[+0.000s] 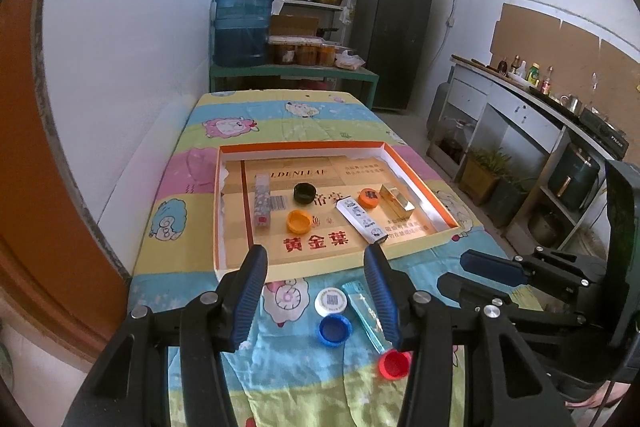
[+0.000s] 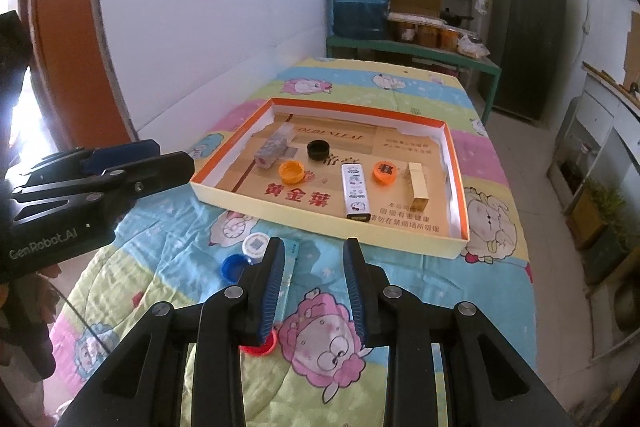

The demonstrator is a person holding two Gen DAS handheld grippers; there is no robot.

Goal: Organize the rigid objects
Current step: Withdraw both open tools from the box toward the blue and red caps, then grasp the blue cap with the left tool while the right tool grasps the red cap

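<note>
One table draped in a pastel cartoon-sheep cloth (image 1: 280,115) carries everything. On it sits a shallow cardboard tray with an orange inner rim (image 1: 224,227), holding six things: a long white cartoon-printed box (image 1: 362,221), a speckled clear rectangular tube with a red end (image 1: 263,201), a gold rectangular box (image 1: 398,201), a black round cap (image 1: 305,193), and two orange bottle caps, one toward the near edge (image 1: 299,221), one beside the gold box (image 1: 369,197). Outside the tray, near its front wall, lie a teal flat sachet (image 1: 365,309), a white cap with a printed code (image 1: 331,301), a blue cap (image 1: 334,330) touching it, and a red cap (image 1: 395,364). The left gripper (image 1: 316,259) hangs over these loose pieces, fingers spread wide and holding nothing. The right gripper (image 2: 314,251) likewise hovers with fingers apart, empty.
</note>
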